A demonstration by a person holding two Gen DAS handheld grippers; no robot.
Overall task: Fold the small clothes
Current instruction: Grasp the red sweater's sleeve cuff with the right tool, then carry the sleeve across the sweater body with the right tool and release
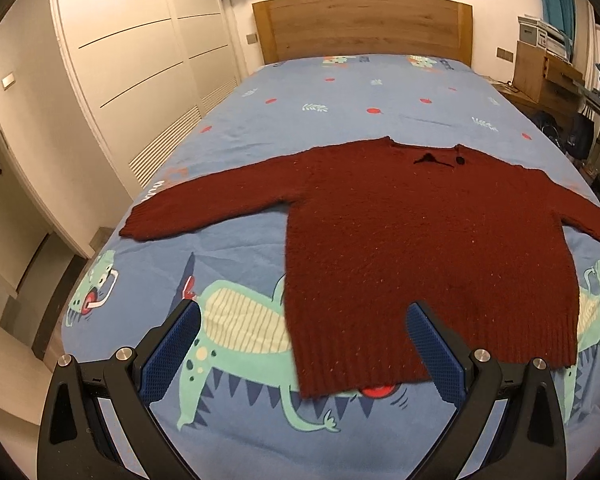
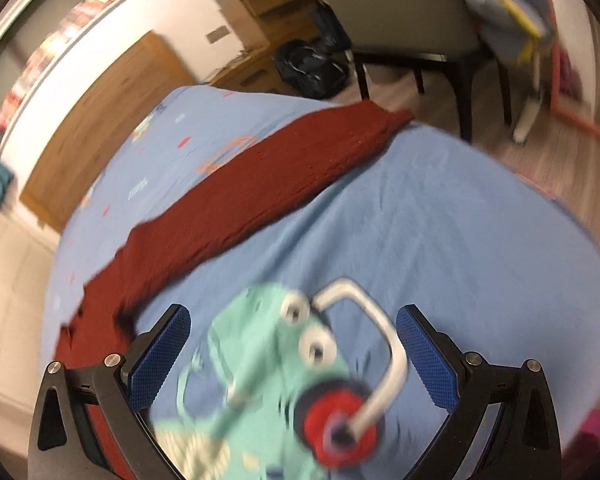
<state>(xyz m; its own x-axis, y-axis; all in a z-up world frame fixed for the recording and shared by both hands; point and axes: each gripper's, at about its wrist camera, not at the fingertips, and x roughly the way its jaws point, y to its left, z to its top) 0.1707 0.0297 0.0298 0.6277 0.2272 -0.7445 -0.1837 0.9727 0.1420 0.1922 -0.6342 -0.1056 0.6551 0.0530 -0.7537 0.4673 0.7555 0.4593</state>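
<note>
Looking across the bed [image 1: 340, 92] with its blue dinosaur-print sheet [image 1: 236, 264], I see the dark red knit sweater [image 1: 420, 248] lying flat and fully spread, its hem toward me and its neckline toward the wooden headboard [image 1: 360, 24]. Both sleeves are stretched straight out; the right sleeve [image 2: 284, 160] reaches to the bed's edge in the blurred right wrist view. I judge that no fold has been made yet, so the sleeves and body are all left to do. My left gripper [image 1: 300, 344] hovers over the hem's left corner, fingers spread wide and holding nothing. My right gripper [image 2: 296, 352] is likewise spread and empty, above bare sheet beside the sweater.
</note>
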